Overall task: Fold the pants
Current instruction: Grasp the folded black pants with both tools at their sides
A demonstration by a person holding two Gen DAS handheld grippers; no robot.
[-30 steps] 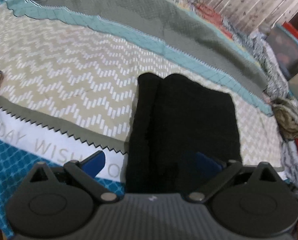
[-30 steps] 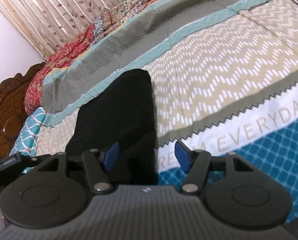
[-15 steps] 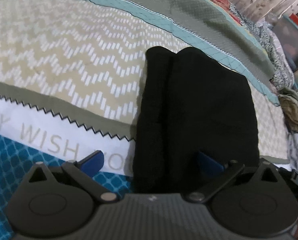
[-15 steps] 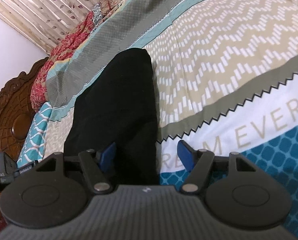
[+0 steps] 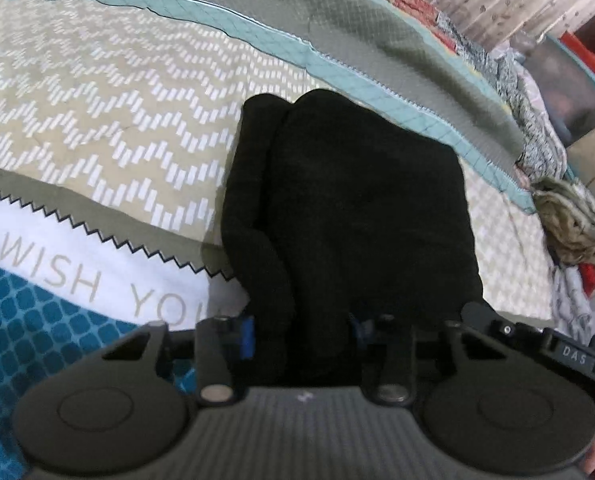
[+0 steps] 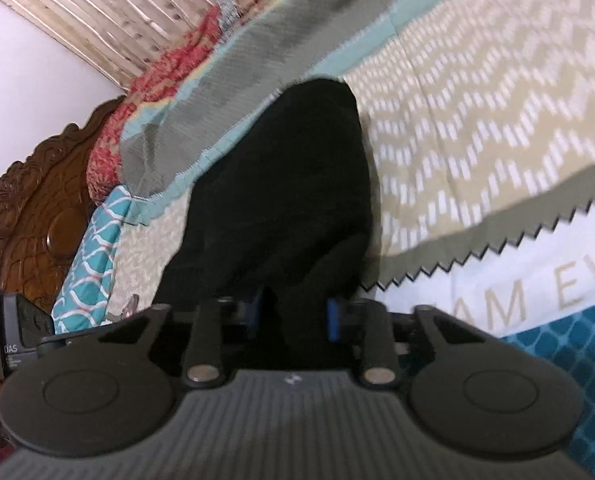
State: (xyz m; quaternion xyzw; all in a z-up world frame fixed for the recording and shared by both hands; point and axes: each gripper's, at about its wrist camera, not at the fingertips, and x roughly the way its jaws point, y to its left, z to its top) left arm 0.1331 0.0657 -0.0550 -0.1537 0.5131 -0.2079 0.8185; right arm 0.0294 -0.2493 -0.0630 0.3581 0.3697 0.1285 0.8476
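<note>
Nearest to me, my left gripper [image 5: 301,330] has its jaws clenched on the near edge of the black pants [image 5: 349,208]; dark cloth bunches up between the two blue pads [image 5: 248,335] and fills the whole gap. My right gripper [image 6: 295,314] does the same from the other side, jaws pinched onto a ridge of the same near edge, the fabric rising between its blue pads [image 6: 334,318]. In the right wrist view the other gripper's housing shows at the far left edge, just beside the pants.

From the jaws the pants run away from me as a folded dark slab lying on the bed cover [image 5: 97,128], with a narrower fold along their left side in the left wrist view. The near end crosses the white band printed with grey letters [image 5: 49,276] and the zigzag border; the rest lies on the beige chevron part. Their far end reaches close to the teal strip and the grey quilt [image 5: 377,36].

Farther off lie a heap of crumpled clothes [image 5: 573,220] by the bed's edge, a carved wooden headboard [image 6: 29,216], and striped curtains [image 6: 109,12] behind
</note>
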